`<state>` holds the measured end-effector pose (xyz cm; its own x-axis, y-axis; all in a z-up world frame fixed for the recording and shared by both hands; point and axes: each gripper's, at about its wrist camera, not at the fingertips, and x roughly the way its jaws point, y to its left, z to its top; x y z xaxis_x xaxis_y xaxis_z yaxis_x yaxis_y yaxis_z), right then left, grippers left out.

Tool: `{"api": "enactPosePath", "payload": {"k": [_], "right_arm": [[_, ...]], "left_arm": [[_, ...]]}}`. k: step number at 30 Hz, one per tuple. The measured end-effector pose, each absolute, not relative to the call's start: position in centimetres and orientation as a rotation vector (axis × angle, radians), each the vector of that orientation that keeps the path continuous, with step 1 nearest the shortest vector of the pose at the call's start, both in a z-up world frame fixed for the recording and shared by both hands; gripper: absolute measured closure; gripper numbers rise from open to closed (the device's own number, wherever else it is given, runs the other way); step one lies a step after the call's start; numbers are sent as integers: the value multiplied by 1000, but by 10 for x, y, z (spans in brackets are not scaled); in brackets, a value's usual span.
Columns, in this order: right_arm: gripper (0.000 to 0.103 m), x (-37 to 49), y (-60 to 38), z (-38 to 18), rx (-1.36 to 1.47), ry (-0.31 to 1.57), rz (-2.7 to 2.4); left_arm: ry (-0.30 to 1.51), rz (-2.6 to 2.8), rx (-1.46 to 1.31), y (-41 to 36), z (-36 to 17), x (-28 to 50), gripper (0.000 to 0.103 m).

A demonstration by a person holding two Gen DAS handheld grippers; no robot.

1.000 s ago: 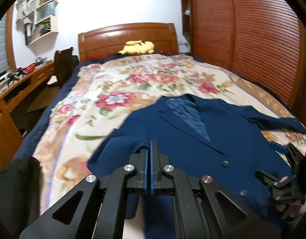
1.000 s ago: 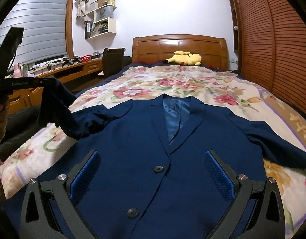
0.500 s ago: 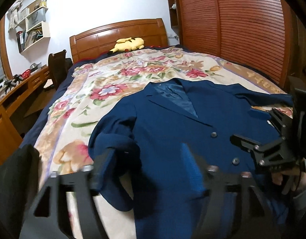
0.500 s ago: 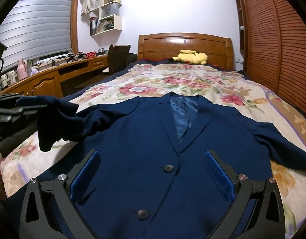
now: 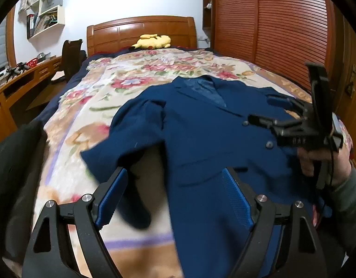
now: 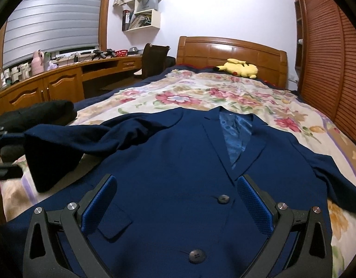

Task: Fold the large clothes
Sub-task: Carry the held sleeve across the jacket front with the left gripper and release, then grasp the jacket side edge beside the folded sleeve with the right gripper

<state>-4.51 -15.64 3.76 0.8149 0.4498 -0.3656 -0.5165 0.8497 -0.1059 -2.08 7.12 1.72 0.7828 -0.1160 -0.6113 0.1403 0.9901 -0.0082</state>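
A navy blue suit jacket [image 5: 201, 127] [image 6: 178, 157] lies face up and buttoned on the floral bedspread [image 5: 131, 74]. Its left sleeve [image 5: 122, 143] [image 6: 68, 143] lies bent and rumpled, with the cuff towards the near edge of the bed. My left gripper [image 5: 175, 173] is open low over the jacket's left side by the sleeve, and its blue pads press on nothing. My right gripper [image 6: 177, 180] is open above the jacket's front, just short of the two buttons [image 6: 223, 199]. In the left wrist view the right gripper [image 5: 263, 108] is held in a hand over the jacket's right side.
A yellow plush toy [image 5: 154, 41] [image 6: 240, 67] rests by the wooden headboard [image 6: 231, 51]. Dark clothing [image 5: 15, 162] [image 6: 38, 113] is piled at the bed's left edge. A desk [image 6: 62, 78] and chair [image 6: 154, 58] stand to the left, and louvred wardrobe doors [image 5: 282, 34] to the right.
My left gripper was shut on the sleeve, then opened and let it go. The sleeve has dropped onto the bed. The left gripper has sunk and come nearer the jacket's hem.
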Motion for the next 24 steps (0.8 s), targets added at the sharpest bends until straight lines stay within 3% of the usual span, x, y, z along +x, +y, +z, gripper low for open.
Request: {"api": "enactPosePath", "payload": {"k": [16, 24], "right_arm": [[1, -61, -93, 54, -220, 319, 726], [9, -62, -26, 48, -327, 374, 866]], "left_arm": [[585, 30, -33, 134, 27, -69, 19], [576, 100, -43, 158, 24, -91, 19]]}}
